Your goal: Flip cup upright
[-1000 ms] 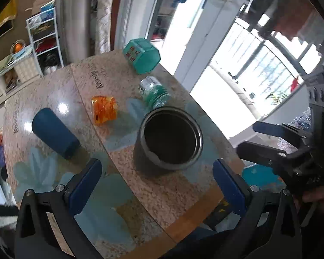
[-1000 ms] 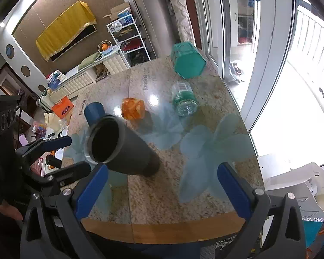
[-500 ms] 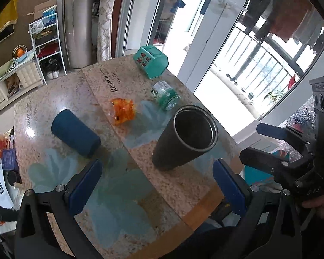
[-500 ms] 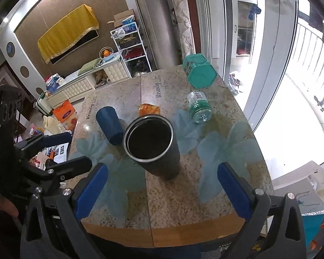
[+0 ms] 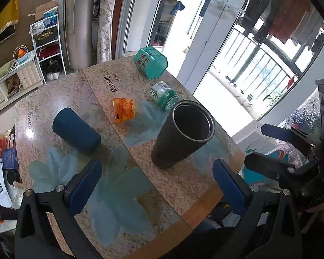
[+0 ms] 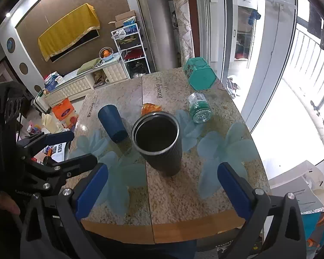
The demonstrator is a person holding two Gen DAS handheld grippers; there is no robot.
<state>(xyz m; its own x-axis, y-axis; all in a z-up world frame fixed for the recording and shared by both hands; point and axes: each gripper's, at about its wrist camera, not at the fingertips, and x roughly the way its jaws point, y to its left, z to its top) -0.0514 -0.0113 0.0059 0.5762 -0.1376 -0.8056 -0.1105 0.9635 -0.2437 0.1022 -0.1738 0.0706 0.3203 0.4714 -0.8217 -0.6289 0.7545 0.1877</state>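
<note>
Cup [image 6: 157, 140] upright, orange packet [image 5: 123, 110] fully visible only from left; both tools [image 5: 156, 188] [image 6: 162, 191] wide open, empty.

Dark tumbler [image 5: 182, 134] stands upright on the granite counter [image 5: 175, 185], mouth open, nothing touching it. Left gripper [image 5: 157, 185] hangs wide apart above the near edge, empty; right gripper [image 5: 276, 149] sits off the counter's right side, also spread. Blue cup [image 5: 76, 130] on its side at left, orange jar [image 5: 123, 110], green bottle [image 5: 164, 95] and teal hexagonal box [image 5: 150, 63] lie beyond.
</note>
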